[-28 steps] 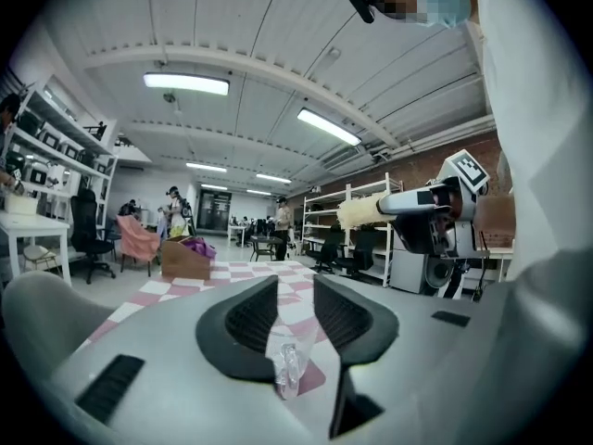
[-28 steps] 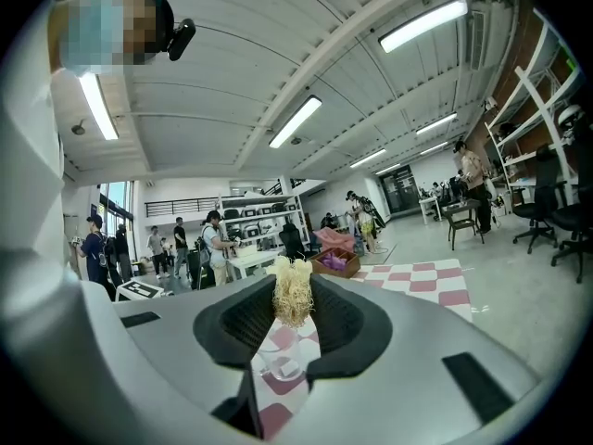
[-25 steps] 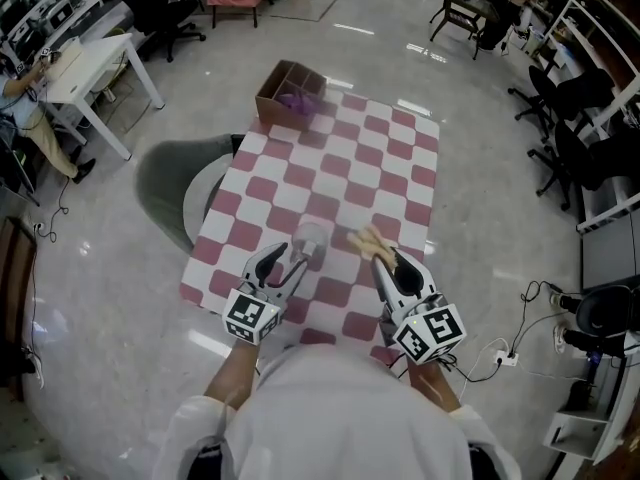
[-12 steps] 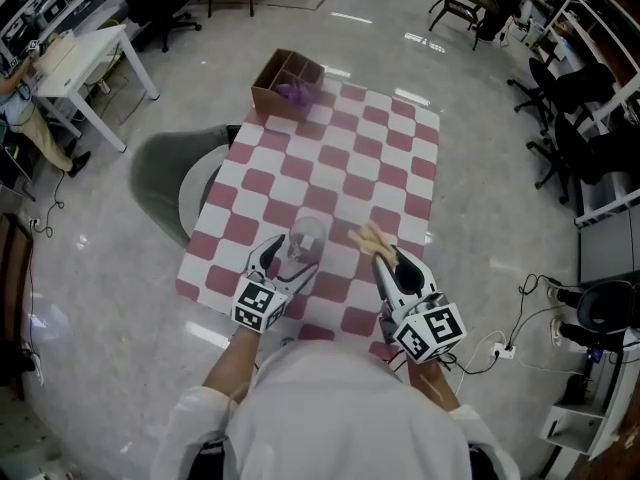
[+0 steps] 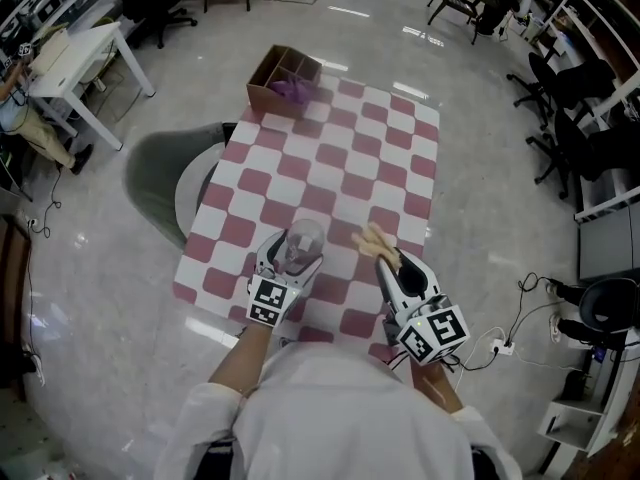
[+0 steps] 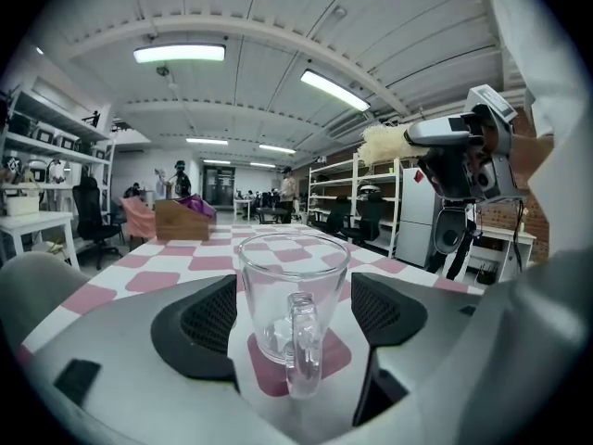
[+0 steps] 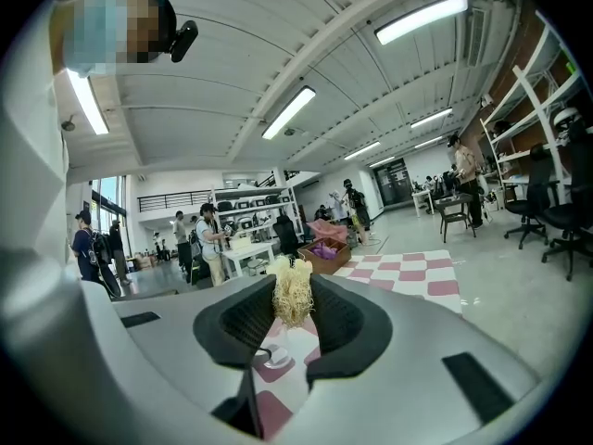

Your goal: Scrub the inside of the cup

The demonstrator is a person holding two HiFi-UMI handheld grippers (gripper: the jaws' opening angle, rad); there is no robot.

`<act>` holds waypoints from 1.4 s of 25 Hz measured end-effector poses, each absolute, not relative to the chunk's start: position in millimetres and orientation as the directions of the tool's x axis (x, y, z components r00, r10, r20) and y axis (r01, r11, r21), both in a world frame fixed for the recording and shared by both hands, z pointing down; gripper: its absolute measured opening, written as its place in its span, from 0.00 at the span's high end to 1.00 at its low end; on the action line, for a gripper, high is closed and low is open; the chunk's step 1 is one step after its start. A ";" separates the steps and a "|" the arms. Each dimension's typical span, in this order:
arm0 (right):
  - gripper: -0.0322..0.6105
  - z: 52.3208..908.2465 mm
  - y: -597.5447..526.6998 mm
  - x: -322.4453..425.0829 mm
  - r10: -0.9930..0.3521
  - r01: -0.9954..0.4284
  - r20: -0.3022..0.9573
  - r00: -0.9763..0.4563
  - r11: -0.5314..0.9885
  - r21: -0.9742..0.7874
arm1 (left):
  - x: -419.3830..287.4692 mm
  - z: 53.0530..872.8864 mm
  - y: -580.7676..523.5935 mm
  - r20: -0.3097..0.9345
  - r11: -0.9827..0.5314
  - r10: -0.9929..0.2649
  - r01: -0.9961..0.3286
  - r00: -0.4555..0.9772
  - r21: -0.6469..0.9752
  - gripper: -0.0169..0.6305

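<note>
left gripper [image 5: 292, 258] jaws have just been opening and stand wide, flanking the glass cup [image 6: 291, 295] without touching. the cup is upright, handle toward the gripper, by the checkered table [image 5: 340, 158] near edge. to its right, right gripper [image 7: 293, 327] clamps a straw-coloured brush [image 7: 292, 290]. open tabletop runs beyond to a cardboard box [image 5: 285, 78].

We find the cup [image 5: 303, 243] on the table [image 5: 330, 168] near its front edge, between the left gripper's [image 5: 292, 258] jaws (which have just been opening, clear of it). To its right the right gripper [image 5: 387, 258] holds a fibre bundle [image 5: 371, 235]; a box [image 5: 285, 80] sits at the far left corner.
</note>
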State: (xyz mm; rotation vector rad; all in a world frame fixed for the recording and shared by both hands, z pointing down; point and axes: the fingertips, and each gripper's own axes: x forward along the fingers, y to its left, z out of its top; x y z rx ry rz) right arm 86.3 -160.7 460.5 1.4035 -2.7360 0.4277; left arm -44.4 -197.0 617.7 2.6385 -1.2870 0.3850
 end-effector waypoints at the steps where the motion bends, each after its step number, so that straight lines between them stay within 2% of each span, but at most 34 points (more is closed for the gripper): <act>1: 0.77 460.6 -161.7 87.1 -0.791 -0.802 0.160 -0.590 0.553 -0.226 | -42.8 617.9 -198.2 0.308 -0.608 -0.746 -0.793 0.590 0.046 0.41; 35: 0.77 468.9 -180.0 84.4 -0.775 -0.792 0.179 -0.605 0.565 -0.230 | -34.5 623.5 -223.1 0.286 -0.635 -0.730 -0.770 0.621 0.052 0.41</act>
